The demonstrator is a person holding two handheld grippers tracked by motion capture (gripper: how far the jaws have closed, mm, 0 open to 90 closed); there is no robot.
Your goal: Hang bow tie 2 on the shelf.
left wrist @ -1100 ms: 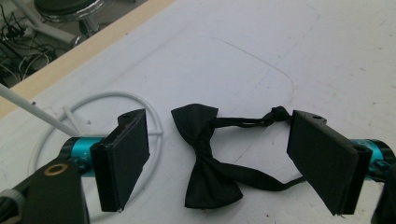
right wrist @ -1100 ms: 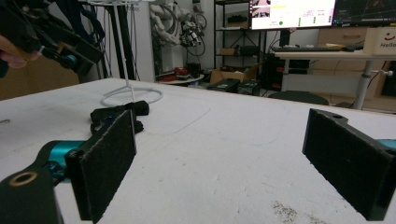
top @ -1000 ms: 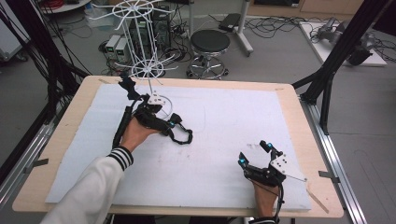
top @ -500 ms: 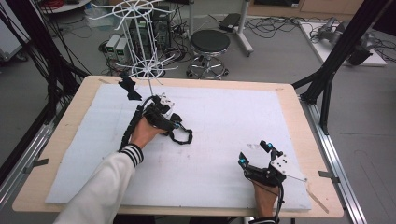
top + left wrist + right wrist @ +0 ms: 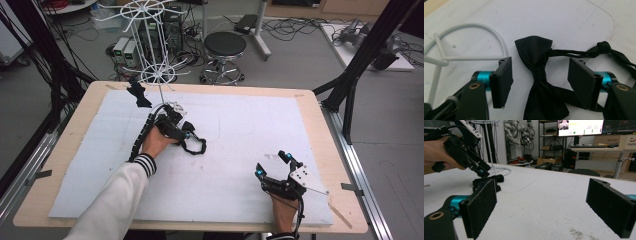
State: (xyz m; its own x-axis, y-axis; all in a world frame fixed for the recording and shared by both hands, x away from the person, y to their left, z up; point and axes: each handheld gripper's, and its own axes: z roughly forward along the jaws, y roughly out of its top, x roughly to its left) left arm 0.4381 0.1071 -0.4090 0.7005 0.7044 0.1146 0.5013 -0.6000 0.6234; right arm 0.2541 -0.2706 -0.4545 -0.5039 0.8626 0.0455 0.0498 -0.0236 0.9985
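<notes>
Black bow tie lies flat on the white mat at the far left of the table, just beside the round base of the white wire stand. In the left gripper view it sits between the 2 jaws of the left gripper, its knotted middle roughly centred in the gap, with a thin black strap running off from the knot past 1 pad and ending in a small knot of its own. These jaws have just been closing; they stand half wide, and neither pad touches the cloth yet. From above, the left hand reaches forward with its gripper tilted down toward the tie near the stand's foot. The right gripper rests low over the near right part of the mat, well apart from the tie, its 2 jaws spread wide with nothing between them.
</notes>
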